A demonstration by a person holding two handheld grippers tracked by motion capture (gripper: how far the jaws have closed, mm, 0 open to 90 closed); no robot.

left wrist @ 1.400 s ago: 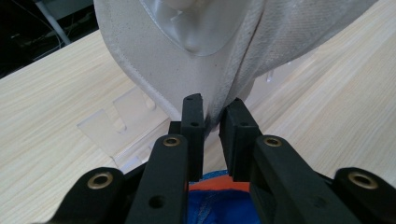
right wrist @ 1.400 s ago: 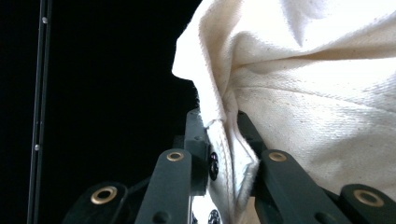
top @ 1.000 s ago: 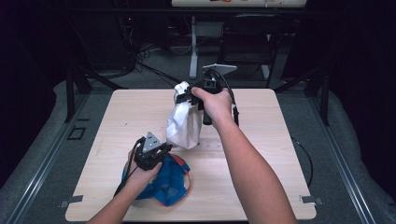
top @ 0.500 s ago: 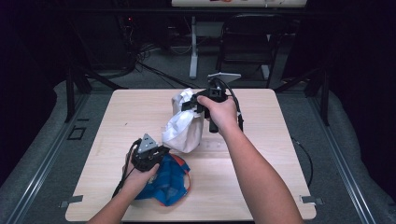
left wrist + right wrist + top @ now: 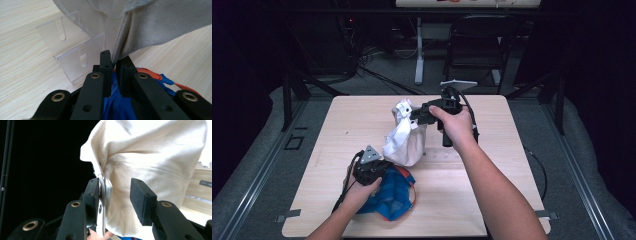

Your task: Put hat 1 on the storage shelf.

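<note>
A white cloth bag point(image 5: 404, 145) stands at the table's middle, draped over a clear plastic stand point(image 5: 72, 50). My left gripper point(image 5: 386, 162) is shut on the white bag's lower edge point(image 5: 160, 25), the hem pinched between its jaws point(image 5: 113, 58). Under that gripper lies a blue cloth point(image 5: 394, 197) with orange trim point(image 5: 120, 107). My right gripper point(image 5: 409, 120) is at the bag's top. Its jaws have just been opening and now stand apart point(image 5: 115, 192), with a fold of the white bag point(image 5: 150, 152) loose between them; the right pad is clear of it.
The wooden table point(image 5: 492, 200) has bare room on its right half and far left. Beyond its far edge stand a dark chair point(image 5: 477, 45) and a white post point(image 5: 418, 50) amid floor cables.
The right gripper shifted right and down at the bag's top, and its jaws opened off the cloth. The bag's top sagged lower. The left gripper kept its grip and place.
</note>
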